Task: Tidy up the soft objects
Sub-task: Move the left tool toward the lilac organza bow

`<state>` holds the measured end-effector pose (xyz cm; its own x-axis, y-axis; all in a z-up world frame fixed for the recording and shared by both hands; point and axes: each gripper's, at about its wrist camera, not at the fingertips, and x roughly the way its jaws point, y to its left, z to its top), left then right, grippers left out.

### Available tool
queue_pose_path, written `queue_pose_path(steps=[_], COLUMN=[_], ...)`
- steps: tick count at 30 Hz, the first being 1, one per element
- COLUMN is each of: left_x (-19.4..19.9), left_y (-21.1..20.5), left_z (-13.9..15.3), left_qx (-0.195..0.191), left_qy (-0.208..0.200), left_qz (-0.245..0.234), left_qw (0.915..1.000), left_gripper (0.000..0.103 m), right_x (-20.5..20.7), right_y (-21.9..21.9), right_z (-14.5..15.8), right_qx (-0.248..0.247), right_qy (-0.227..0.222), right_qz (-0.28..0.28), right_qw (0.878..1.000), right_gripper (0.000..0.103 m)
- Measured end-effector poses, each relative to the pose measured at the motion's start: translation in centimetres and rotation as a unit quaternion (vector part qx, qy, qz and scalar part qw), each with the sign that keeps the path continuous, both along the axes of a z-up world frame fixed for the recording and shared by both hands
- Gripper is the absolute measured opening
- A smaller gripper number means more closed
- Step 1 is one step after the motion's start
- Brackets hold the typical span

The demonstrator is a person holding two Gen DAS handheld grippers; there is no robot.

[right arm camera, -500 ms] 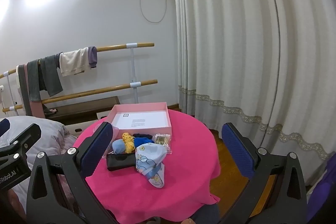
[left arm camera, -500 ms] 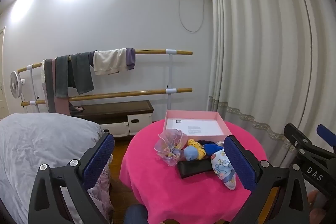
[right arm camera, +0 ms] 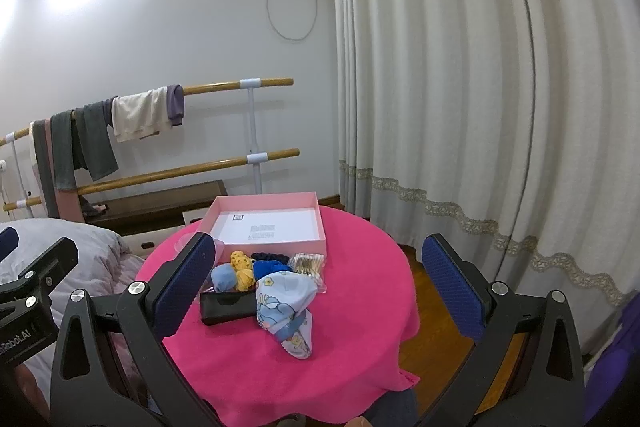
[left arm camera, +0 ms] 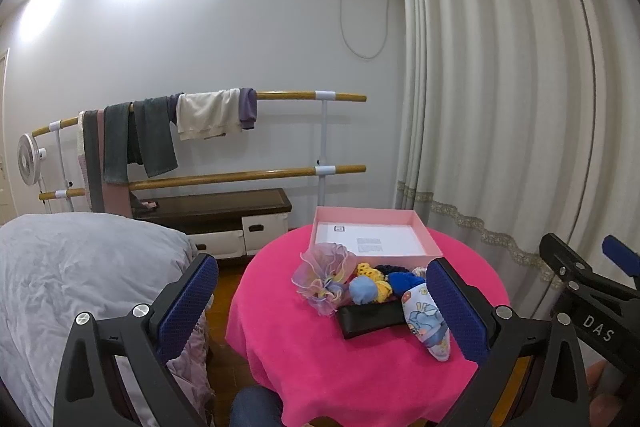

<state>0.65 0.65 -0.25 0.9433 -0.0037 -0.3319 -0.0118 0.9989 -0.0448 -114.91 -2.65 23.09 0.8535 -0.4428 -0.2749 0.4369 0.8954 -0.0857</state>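
With both your left claw point(left arm camera: 322, 301) and right claw point(right arm camera: 320, 281) wide open and empty, approach the soft objects point(right arm camera: 256, 277) heaped before the pink box point(right arm camera: 280, 201) on the desk point(right arm camera: 352, 307), descending slowly and pinching one piece.

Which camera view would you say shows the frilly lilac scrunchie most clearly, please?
The left wrist view: the lilac scrunchie lies in the open at the left of the pile, in front of the pink box, with all its ruffles visible. In the right wrist view only a pale sliver shows behind the right tongs' left finger.
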Motion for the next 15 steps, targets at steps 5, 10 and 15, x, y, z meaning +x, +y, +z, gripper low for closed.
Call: queue_pose_path(steps=[5, 10, 15], left_x=[0.3, 2.8, 7.0], left_y=[0.2, 0.7, 1.6], left_z=[-0.9, -2.2, -5.1], left_qx=[0.002, 0.002, -0.006], left_qy=[0.008, 0.034, 0.103], left_qz=[0.002, 0.006, 0.009], left_qw=[1.0000, 0.9994, 0.9946], left_gripper=[0.103, 0.103, 0.103], right_x=[0.9, 3.1, 5.4], right_y=[-0.3, -0.7, -1.7], right_z=[-0.4, -1.8, -4.1], right_qx=[0.004, 0.008, 0.021], right_qy=[0.010, 0.038, 0.073], right_qz=[0.001, 0.010, 0.016], right_qw=[1.000, 0.999, 0.997], right_gripper=[0.103, 0.103, 0.103])
